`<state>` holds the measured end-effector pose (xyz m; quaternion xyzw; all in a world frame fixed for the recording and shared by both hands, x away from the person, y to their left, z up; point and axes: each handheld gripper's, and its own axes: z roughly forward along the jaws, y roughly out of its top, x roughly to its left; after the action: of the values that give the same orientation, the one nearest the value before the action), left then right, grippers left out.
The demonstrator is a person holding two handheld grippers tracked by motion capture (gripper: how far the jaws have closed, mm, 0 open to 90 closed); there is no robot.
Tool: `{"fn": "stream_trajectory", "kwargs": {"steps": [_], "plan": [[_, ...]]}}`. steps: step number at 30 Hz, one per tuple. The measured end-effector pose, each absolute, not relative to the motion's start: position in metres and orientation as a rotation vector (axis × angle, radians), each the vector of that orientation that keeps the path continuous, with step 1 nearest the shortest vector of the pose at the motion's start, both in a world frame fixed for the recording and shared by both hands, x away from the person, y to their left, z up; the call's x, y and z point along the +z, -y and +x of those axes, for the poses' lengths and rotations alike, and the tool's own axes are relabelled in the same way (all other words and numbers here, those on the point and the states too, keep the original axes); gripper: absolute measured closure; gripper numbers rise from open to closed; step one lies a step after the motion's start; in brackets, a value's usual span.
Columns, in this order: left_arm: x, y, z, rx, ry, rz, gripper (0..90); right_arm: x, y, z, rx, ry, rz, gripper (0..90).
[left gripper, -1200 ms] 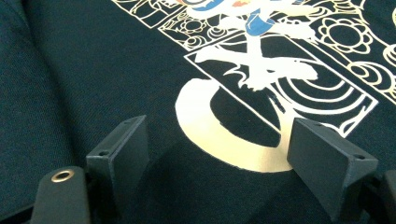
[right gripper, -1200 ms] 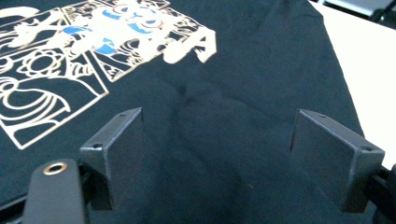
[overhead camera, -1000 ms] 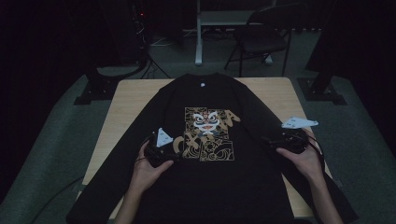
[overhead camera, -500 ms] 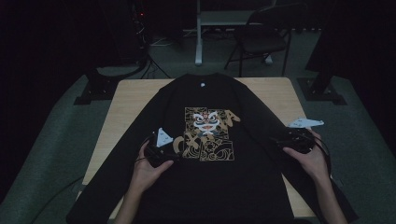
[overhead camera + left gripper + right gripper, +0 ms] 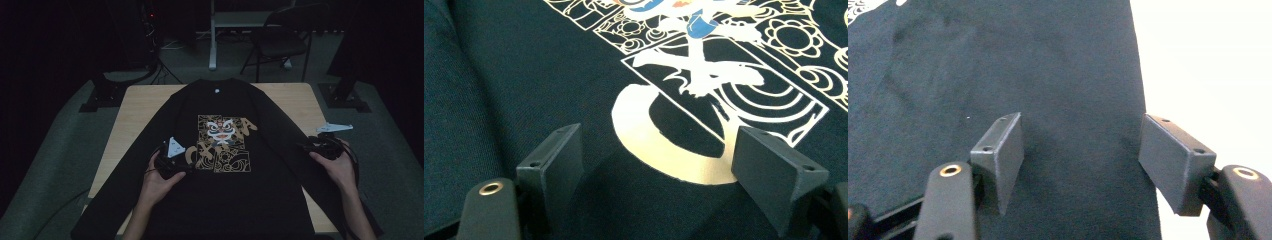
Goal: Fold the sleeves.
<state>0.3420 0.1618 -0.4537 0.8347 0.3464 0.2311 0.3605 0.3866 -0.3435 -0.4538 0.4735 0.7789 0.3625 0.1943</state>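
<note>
Black long-sleeved shirt (image 5: 235,175) lies flat, gold-and-white print facing up.

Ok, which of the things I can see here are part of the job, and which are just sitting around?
Part of the job:
- black sweatshirt with the lion print, spread flat
- left gripper, jaws open at the print's edge
- right gripper, jaws just closing over the sleeve edge, not yet pinching
- wooden table under it

Lying about:
- folding chair behind the table
- stand base on the floor

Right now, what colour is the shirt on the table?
Black shirt, best in the high view.
</note>
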Motion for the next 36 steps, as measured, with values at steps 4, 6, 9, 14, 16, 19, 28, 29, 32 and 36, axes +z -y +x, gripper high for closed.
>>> {"fn": "stream_trajectory", "kwargs": {"steps": [4, 6, 9, 14, 16, 19, 28, 29, 32, 36], "plan": [[-0.454, -0.162, 0.342, 0.595, -0.893, 2.151, 21.8, -0.453, 0.347, 0.389, 0.993, -2.165, 1.341, 38.2], [-0.454, -0.162, 0.342, 0.596, -0.893, 2.151, 21.8, -0.454, 0.348, 0.390, 0.980, -2.159, 1.342, 38.8], [-0.454, -0.162, 0.342, 0.596, -0.893, 2.151, 21.8, -0.454, 0.348, 0.390, 0.984, -2.152, 1.339, 43.0], [-0.454, -0.162, 0.342, 0.597, -0.893, 2.151, 21.8, -0.454, 0.352, 0.390, 0.993, -2.142, 1.342, 57.0], [-0.454, -0.162, 0.342, 0.597, -0.893, 2.152, 21.8, -0.454, 0.356, 0.392, 0.993, -2.122, 1.363, 63.6], [-0.454, -0.162, 0.342, 0.595, -0.892, 2.151, 21.8, -0.455, 0.363, 0.394, 0.995, -2.090, 1.392, 69.4], [-0.454, -0.164, 0.341, 0.506, -0.882, 2.159, 21.9, -0.454, 0.373, 0.406, 0.976, -2.042, 1.441, 85.2], [-0.454, -0.164, 0.341, 0.505, -0.881, 2.159, 21.9, -0.454, 0.373, 0.407, 0.974, -2.035, 1.450, 86.0], [-0.454, -0.164, 0.341, 0.496, -0.884, 2.157, 21.9, -0.454, 0.372, 0.411, 0.955, -2.012, 1.464, 86.9], [-0.454, -0.164, 0.342, 0.476, -0.899, 2.154, 21.9, -0.454, 0.368, 0.414, 0.923, -1.984, 1.477, 87.5]]}}
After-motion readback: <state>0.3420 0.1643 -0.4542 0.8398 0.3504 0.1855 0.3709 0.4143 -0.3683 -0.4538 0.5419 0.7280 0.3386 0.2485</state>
